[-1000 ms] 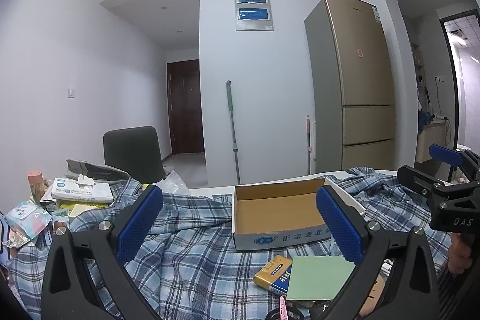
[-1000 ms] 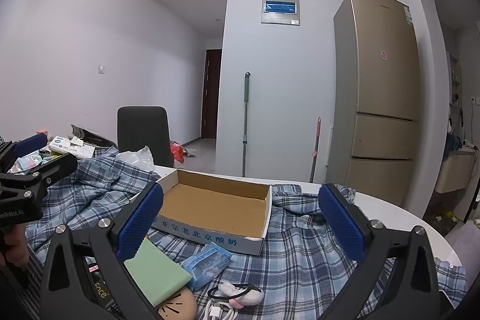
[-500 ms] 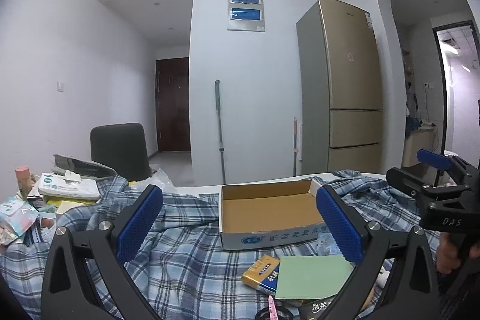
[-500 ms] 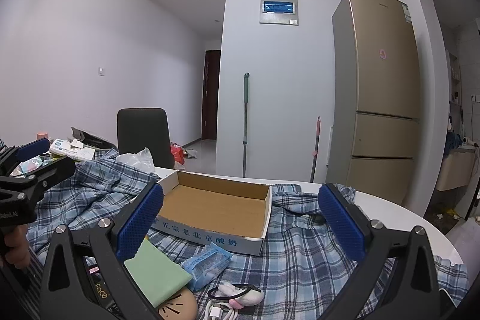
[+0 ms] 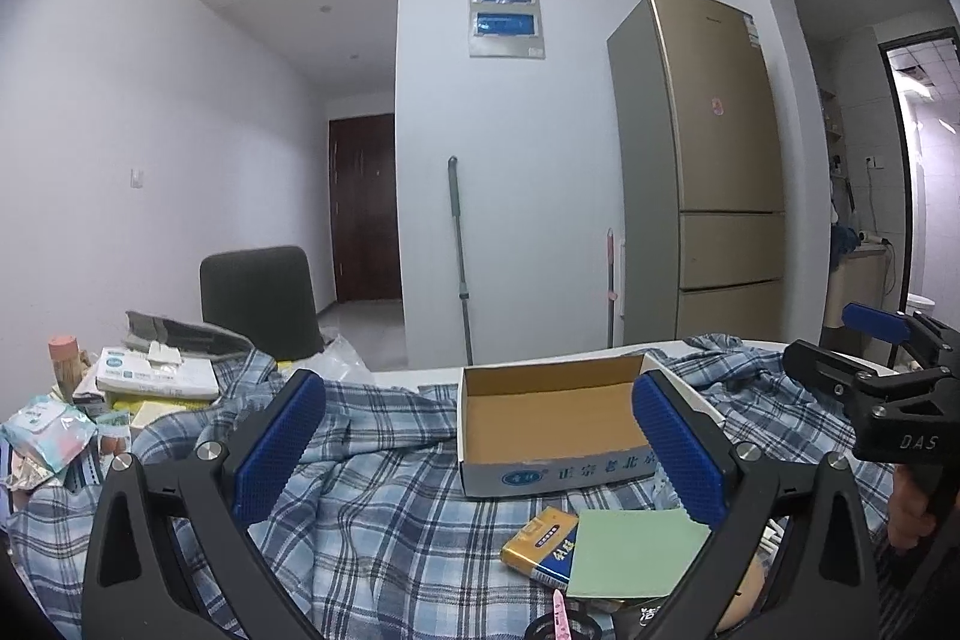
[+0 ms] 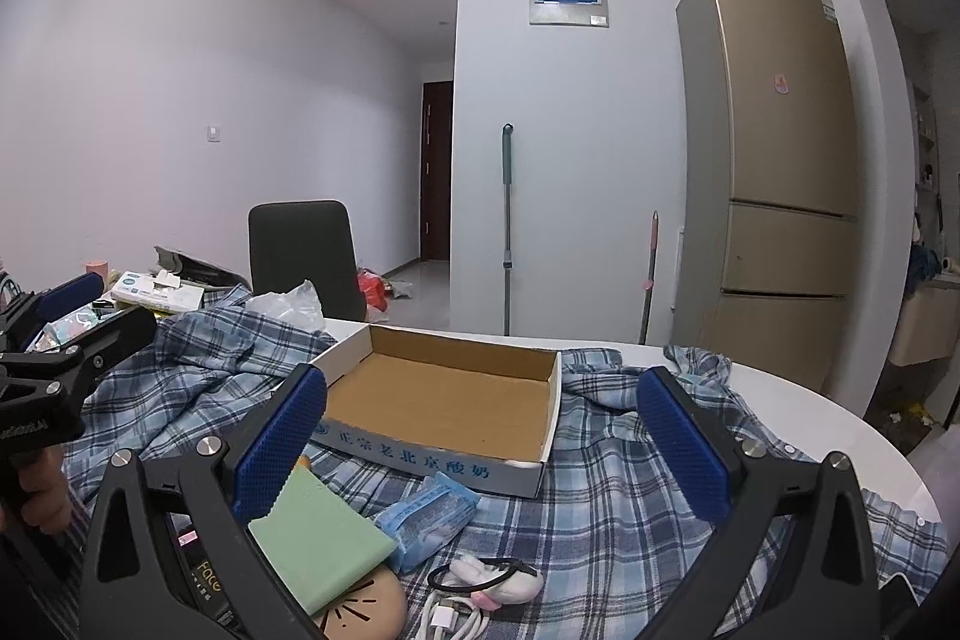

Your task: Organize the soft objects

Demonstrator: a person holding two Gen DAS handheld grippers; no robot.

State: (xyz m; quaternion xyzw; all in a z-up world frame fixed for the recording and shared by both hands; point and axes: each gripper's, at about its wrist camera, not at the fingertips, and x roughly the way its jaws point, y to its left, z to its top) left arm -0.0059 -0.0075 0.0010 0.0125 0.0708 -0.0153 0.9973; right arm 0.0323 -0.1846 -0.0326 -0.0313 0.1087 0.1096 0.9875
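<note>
An open cardboard box [image 5: 552, 418] [image 6: 444, 400] with nothing in it sits on a crumpled blue plaid shirt [image 5: 372, 508] [image 6: 606, 496] that covers the table. In front of the box lie a green sponge pad [image 5: 636, 550] [image 6: 318, 538], a blue tissue packet [image 6: 429, 517] and a tan round plush [image 6: 360, 610]. My left gripper [image 5: 480, 445] hovers open, short of the box, holding nothing. My right gripper [image 6: 480, 442] is also open and holds nothing. Each gripper shows at the edge of the other's view.
A yellow and blue pack [image 5: 540, 544] lies beside the sponge. A black hair band on a pink-white item [image 6: 498, 577] and a white cable [image 6: 450, 619] lie near. Boxes and packets [image 5: 156, 382] crowd the table's left end. A dark chair [image 5: 258, 298] stands behind.
Both grippers have only swayed slightly over the table. Both stay open, and no object has moved.
</note>
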